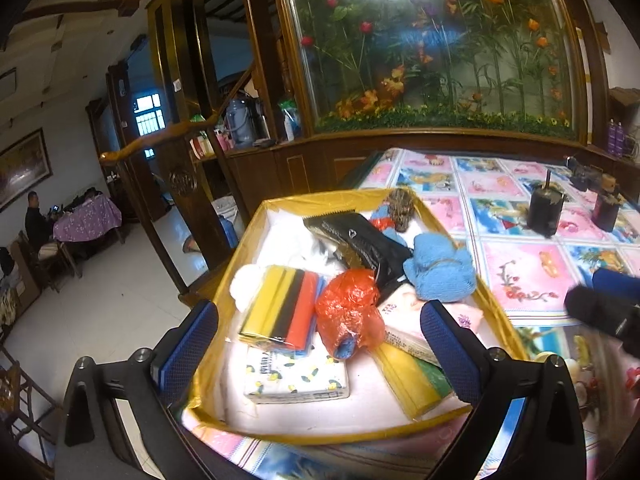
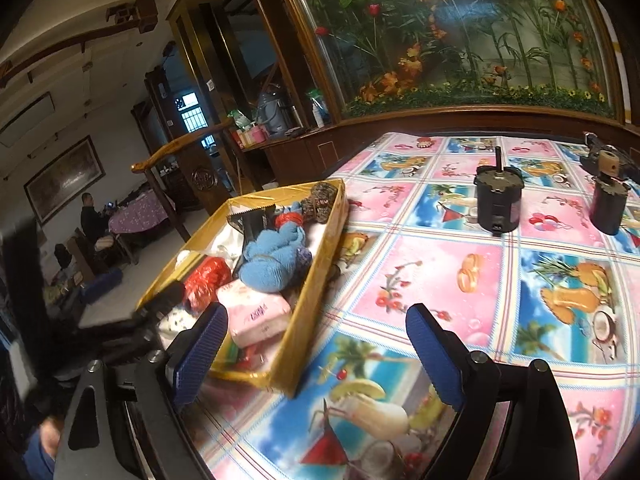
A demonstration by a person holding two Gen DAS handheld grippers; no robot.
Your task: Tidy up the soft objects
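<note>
The left gripper (image 1: 320, 344) hangs over the near end of a shallow yellow-sided box (image 1: 505, 312) with its blue ribbed pads spread wide and nothing pressed between them. The right gripper (image 2: 316, 354) is likewise spread wide and empty, above the bare flowered plastic tablecloth (image 2: 460, 280), just beside the box's (image 2: 316, 280) right wall.

The soft things lie heaped inside the box. Nearest in the left wrist view is a white tissue pack printed with small lemons (image 1: 296, 378), with a stack of yellow, black and orange sponge cloths (image 1: 280, 308) resting partly on it. Beside these sits a crumpled orange-red plastic bag (image 1: 348, 308), touching a pale pink tissue pack (image 1: 404, 316) that lies over a yellow and green flat pad (image 1: 416, 380). Further in, a bunched light-blue knitted cloth (image 1: 438, 274) leans against the right wall, next to a black glossy pouch (image 1: 360, 236). White soft material (image 1: 288, 240) fills the left side. At the far end is a brown patterned bundle (image 1: 400, 206); what it is I cannot tell.

On the tablecloth well beyond the box stand two dark cylinders: a black one with a thin rod upright from its top (image 2: 498, 198) and a dark one with a tan spool on top (image 2: 608, 198). Behind the table rises a wood-framed glass panel of artificial flowers and bamboo (image 2: 460, 32). Far off at the left, a person (image 2: 90, 216) sits at a table with a purple cloth (image 2: 136, 214).
</note>
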